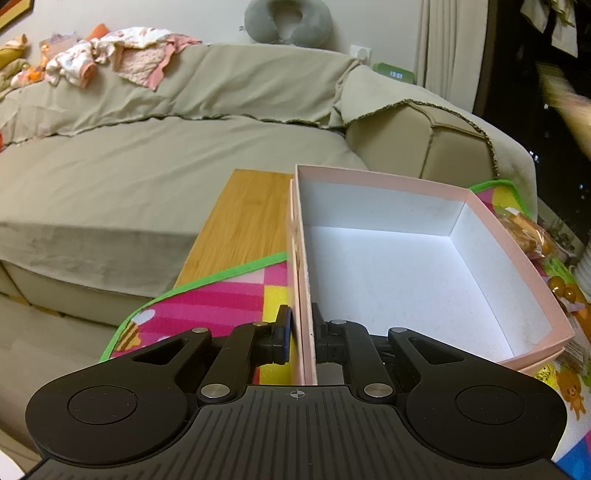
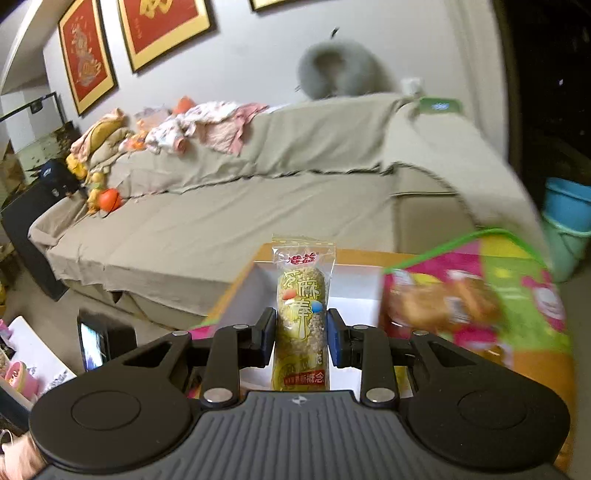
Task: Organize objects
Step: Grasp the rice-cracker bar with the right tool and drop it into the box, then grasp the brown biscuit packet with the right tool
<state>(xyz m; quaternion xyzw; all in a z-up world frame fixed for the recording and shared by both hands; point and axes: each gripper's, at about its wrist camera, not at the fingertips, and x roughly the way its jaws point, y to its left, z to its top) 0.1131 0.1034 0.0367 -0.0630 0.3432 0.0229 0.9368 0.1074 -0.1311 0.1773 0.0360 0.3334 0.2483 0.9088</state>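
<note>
The left gripper (image 1: 301, 341) was clamped on the near wall of the pink box (image 1: 406, 258), which sat on the tabletop (image 1: 243, 218). The right gripper (image 2: 301, 338) gripped an upright sesame snack stick (image 2: 302, 314) above the box, a blurred snack packet (image 2: 443, 302) just right of it.

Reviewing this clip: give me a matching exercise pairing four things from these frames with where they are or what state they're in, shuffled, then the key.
Things
1. pink box
2. sesame snack bar
3. grey neck pillow
4. left gripper

Places or states
A. on top of the sofa back, against the wall
B. held upright between the right gripper's fingers
C. clamped on a side wall of a box
D. open, white inside, nothing in it

Pairs: 1-D, 2-B, 3-A, 4-C
</note>
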